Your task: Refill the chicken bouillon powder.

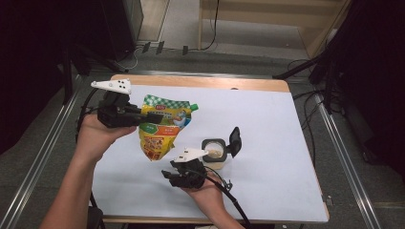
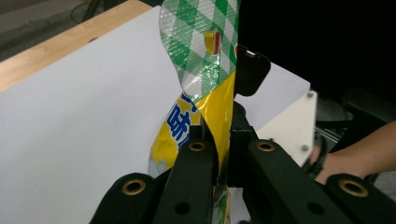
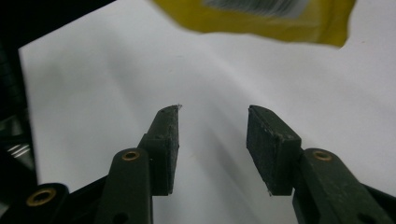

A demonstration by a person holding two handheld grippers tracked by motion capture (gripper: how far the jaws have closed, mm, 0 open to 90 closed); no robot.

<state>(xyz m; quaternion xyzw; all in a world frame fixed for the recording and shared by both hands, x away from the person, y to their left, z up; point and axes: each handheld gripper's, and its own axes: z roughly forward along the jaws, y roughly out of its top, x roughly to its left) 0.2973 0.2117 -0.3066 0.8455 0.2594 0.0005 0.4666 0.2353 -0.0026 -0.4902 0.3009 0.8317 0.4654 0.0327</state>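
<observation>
Left tongs (image 1: 152, 117) pinch yellow-green foil spout pouch (image 1: 162, 131), lifted; right tongs (image 1: 168, 174) spread, empty. Next, probably: grip green cap (image 1: 194, 106) at pouch's 2 o'clock.

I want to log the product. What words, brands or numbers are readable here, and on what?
"味" (partly hidden): blue character on the yellow pouch, left gripper view.
Other print on the pouch, high view: too small and blurred.
Barcode-like stripes on the pouch, right gripper view: blurred.
Open jar: no legible text.
</observation>
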